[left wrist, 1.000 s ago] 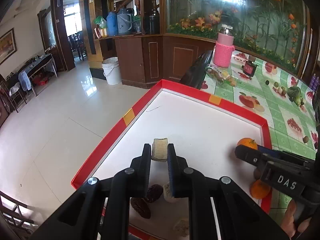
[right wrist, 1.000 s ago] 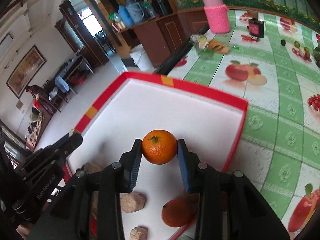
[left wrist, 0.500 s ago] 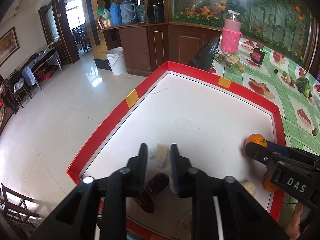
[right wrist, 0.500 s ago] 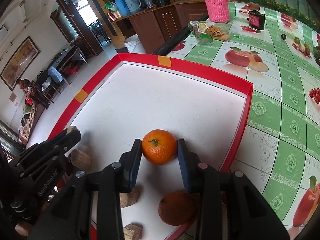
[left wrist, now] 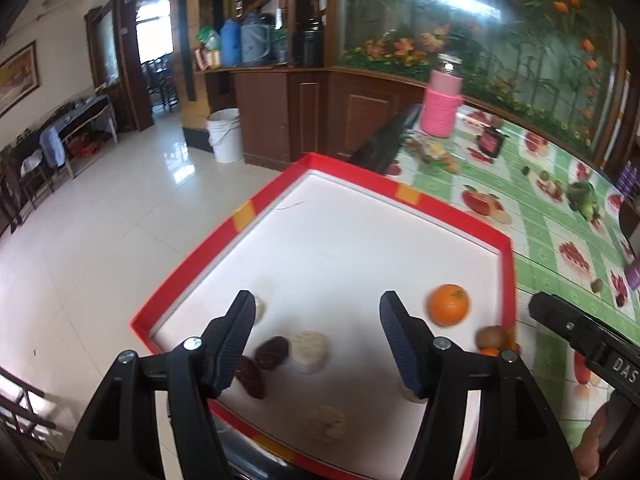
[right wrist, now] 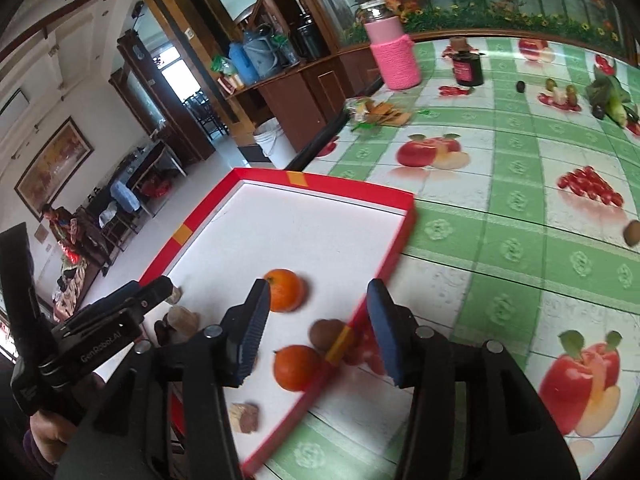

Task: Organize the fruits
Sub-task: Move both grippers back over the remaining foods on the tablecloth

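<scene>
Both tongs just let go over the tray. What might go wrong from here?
1. The released orange lies loose on the flat white tray; it may roll.
2. The right tongs, jaws just opening and empty, straddle the tray's right rim beside the brown fruit; a careless pull-back might nudge it.

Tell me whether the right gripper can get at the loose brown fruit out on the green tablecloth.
Probably yes. The right gripper has open, empty jaws, and the brown fruit lies alone on bare tablecloth outside the red tray, with nothing between them. It sits at the right edge of the view, so the hand must swing right.
</scene>
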Motion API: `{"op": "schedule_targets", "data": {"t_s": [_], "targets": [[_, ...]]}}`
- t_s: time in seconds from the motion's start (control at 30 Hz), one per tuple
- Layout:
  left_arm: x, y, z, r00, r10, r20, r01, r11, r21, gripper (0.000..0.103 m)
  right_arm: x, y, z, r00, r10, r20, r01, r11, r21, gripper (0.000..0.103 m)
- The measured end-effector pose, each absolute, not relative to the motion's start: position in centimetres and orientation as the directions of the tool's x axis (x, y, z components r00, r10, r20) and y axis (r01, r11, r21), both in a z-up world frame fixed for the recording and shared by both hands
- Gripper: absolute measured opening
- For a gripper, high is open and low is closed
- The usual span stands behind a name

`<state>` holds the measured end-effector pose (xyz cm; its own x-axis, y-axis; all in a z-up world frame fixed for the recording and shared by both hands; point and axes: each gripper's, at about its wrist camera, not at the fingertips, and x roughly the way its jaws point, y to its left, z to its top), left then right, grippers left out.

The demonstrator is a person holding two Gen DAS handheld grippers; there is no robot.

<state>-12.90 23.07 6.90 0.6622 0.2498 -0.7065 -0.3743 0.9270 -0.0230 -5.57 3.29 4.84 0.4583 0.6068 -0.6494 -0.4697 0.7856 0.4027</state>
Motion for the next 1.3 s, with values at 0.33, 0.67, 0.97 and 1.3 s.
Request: {"op": "schedule_targets", "data": {"t_s": [0.33, 0.67, 0.97, 1.3], "targets": [[-12.7, 16.9, 7.8, 0.688, 0.188, -0.701, -0.233, 0.972, 0.032, 0.067, -5.4, -2.1, 4.5, 0.499, 0.598, -0.627, -0.395, 0.801, 0.450, 0.052], [-12.0, 12.3, 7.1, 0.675, 0.140, -0.725, -0.138, 0.988, 0.063, 0.068, -5.1, -7.5, 4.5, 0.548, 0.580, -0.603, -0.312, 0.810, 0.496, 0.052], [-11.3, 9.1, 6.3, 0.652, 0.113, -0.750, -0.064, 0.994, 0.094, 0.068, -4.1, -13.7, 4.5, 0.621, 0.509, -0.596, -0.210, 0.841, 0.499, 0.052], [-10.4, 6.2, 5.5, 0.627, 0.080, -0.775, -0.004, 0.995, 0.099, 0.069, -0.8, -25.7, 3.9, 0.699, 0.204, -0.686, 0.076, 0.932, 0.354, 0.052]]}}
